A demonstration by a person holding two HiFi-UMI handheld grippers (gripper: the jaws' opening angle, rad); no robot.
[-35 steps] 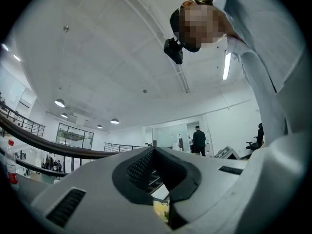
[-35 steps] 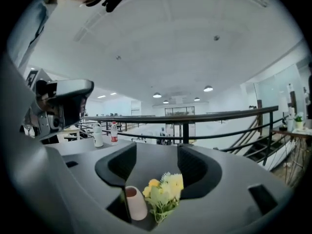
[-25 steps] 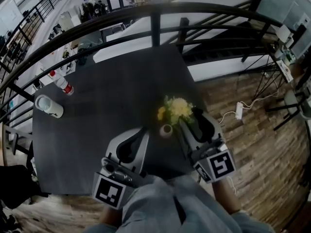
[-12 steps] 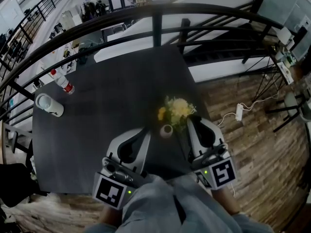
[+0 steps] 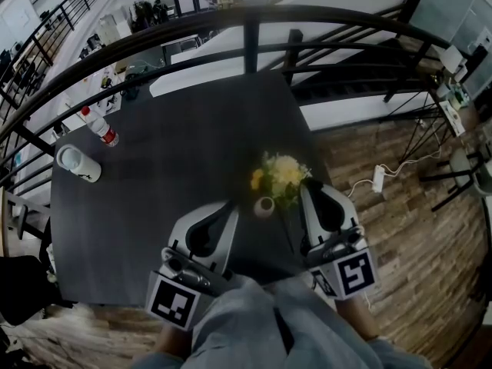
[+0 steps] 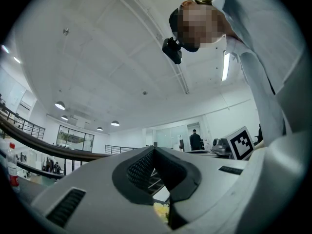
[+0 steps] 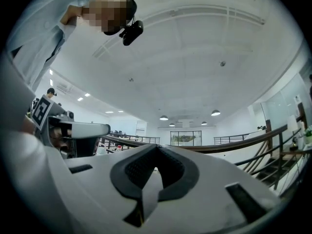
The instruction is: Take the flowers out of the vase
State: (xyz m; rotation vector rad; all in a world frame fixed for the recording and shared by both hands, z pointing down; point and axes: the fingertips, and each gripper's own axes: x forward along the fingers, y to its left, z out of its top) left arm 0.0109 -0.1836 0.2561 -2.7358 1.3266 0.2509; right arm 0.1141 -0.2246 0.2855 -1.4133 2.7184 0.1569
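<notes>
1. Flowers (image 5: 283, 172), just left of my right gripper (image 5: 307, 188): I am seeing pale yellow heads over green leaf, one bloom running to orange-yellow.
2. Vase (image 5: 264, 206), between my grippers: showing off-white.
3. Right gripper and left gripper (image 5: 227, 208): showing pale grey shells and black pads, each carrying black-and-white square markers at its rear.
4. Table (image 5: 154, 198), beneath both: reading charcoal.
5. Bottle (image 5: 100, 129), far left of my left gripper: wearing a red label.
6. Floor (image 5: 400, 229), right of my right gripper: showing brown planks.
</notes>
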